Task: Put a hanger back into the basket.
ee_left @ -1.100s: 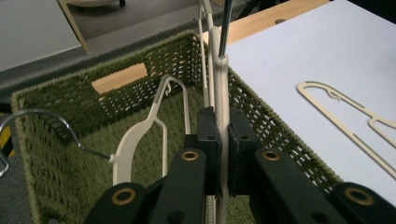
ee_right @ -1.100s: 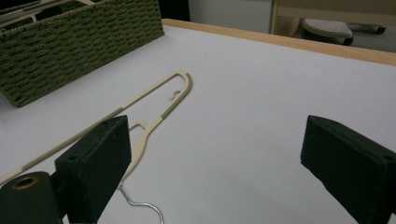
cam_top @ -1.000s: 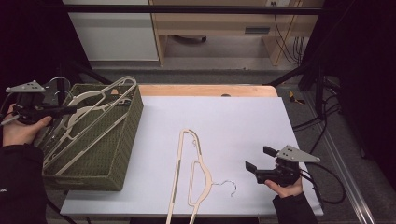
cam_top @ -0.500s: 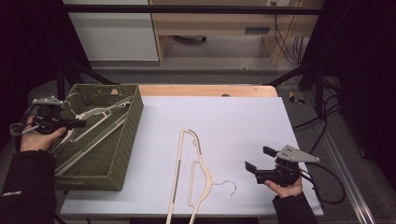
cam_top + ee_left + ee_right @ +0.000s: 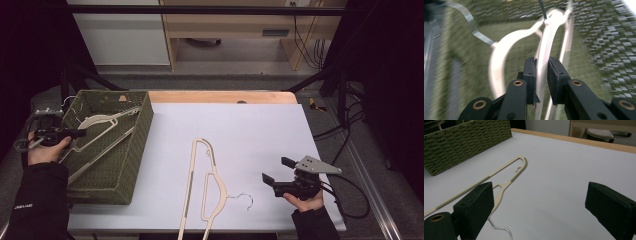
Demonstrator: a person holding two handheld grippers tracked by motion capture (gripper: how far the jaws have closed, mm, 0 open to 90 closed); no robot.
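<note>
Woven green basket (image 5: 131, 150) at nine o'clock already takes one cream hanger (image 5: 102, 120), the left gripper (image 5: 541, 80) just easing its narrow hold, while another hanger (image 5: 210, 185) waits on the worktop (image 5: 260, 130) before the wide-open right gripper (image 5: 274, 172).

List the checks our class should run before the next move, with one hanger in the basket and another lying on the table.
1. First hanger inside the basket: ok.
2. Left tongs releasing: the jaws have just been opening, with the hanger strip between them and a gap at one pad: ok.
3. Right tongs open and empty: ok.
4. Second hanger flat on the table, apart from the right tongs: ok.
5. First hanger fully settled in the basket: cannot tell.
</note>
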